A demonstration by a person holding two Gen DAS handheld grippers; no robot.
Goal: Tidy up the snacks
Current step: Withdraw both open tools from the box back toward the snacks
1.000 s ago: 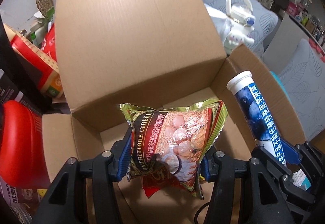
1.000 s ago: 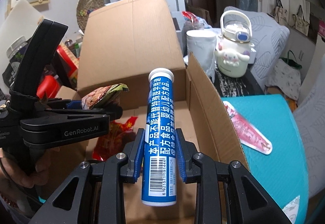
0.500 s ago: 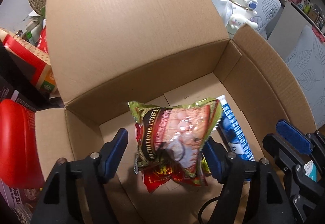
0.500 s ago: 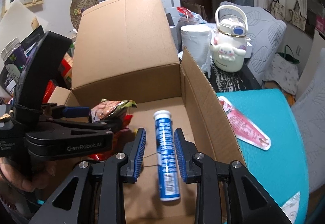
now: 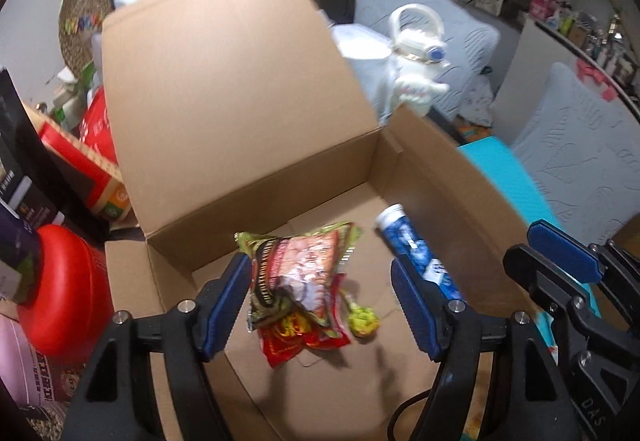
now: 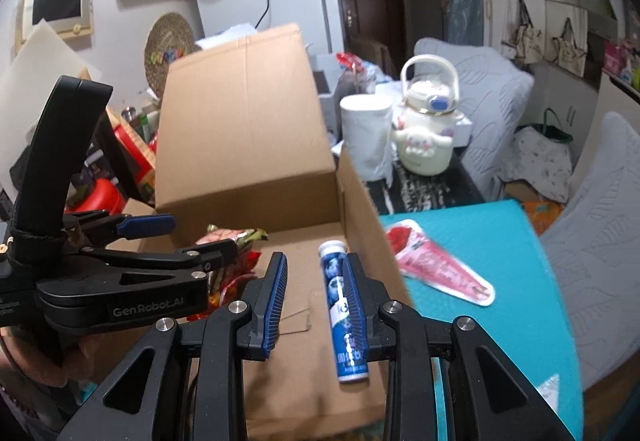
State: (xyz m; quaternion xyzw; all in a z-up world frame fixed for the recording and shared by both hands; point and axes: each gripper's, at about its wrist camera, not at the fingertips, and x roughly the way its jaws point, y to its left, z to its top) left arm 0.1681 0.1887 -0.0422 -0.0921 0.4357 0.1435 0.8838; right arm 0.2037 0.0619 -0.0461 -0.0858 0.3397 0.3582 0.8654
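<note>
A green and red cereal bag (image 5: 296,273) lies inside the open cardboard box (image 5: 280,193), on top of a red packet (image 5: 292,337) and a small green lump (image 5: 362,319). My left gripper (image 5: 320,269) hangs open above the bag, its pads clear of it. A blue tube with a white cap (image 6: 338,293) lies on the box floor near the right wall. Over it my right gripper (image 6: 316,261) stands open with a narrow gap and nothing between its fingers. The tube (image 5: 404,241) shows in the left wrist view too, partly behind a finger.
The box's tall back flap (image 6: 244,145) stands upright. A pink wedge-shaped packet (image 6: 440,269) lies on the teal mat (image 6: 500,241) right of the box. Behind it stand a paper roll (image 6: 366,137) and a white kettle-shaped bottle (image 6: 426,137). A red tub (image 5: 60,281) and cartons crowd the left side.
The left gripper opened and let the cereal bag drop into the box. The right gripper let go of the tube, which now lies on the box floor. Both grippers rose and drew back.
</note>
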